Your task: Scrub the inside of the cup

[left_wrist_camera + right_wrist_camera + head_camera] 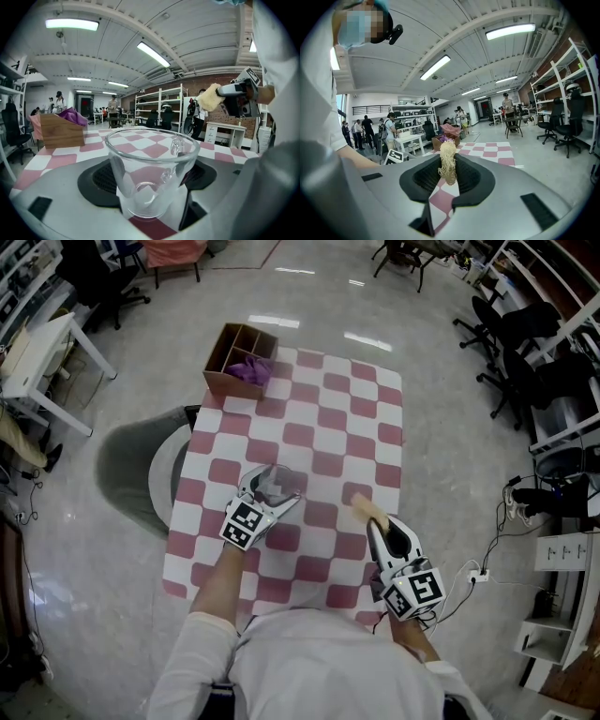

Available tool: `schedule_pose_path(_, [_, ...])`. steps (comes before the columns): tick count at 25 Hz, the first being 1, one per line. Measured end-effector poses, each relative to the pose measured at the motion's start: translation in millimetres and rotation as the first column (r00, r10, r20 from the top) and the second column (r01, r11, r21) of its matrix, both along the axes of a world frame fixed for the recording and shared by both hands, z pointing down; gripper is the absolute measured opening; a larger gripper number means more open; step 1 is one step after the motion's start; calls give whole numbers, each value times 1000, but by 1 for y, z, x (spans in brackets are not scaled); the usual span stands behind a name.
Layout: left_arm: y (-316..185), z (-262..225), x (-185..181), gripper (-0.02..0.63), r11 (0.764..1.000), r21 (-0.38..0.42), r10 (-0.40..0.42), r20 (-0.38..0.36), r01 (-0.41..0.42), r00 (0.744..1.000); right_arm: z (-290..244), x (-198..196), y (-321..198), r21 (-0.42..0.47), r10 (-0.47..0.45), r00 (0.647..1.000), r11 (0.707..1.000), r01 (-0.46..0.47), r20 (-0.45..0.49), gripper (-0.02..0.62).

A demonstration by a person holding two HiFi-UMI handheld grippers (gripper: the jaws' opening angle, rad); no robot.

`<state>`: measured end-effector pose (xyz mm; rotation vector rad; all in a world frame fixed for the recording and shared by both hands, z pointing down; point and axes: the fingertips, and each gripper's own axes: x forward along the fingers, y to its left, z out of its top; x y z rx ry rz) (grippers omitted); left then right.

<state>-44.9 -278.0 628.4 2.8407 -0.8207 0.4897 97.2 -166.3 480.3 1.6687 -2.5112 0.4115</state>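
No text, label, brand or number can be read in any view. The only printed marks are black-and-white square patterns. One set is on the cube of the left hand-held gripper, the other on the right cube of the right hand-held gripper. They are code patterns, not letters or digits.
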Motion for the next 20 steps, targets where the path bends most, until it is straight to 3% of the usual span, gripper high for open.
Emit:
schedule_pose_path(9, [21, -30, -1, 396, 999, 34, 15, -3, -15, 1000, -10, -2, 4, 28, -17, 1000, 999, 17, 19, 86])
schedule_pose_path(20, [54, -94, -11, 396, 990, 137, -46, 108, 31, 993, -38, -15, 20, 102, -102, 993, 990, 96, 55, 86])
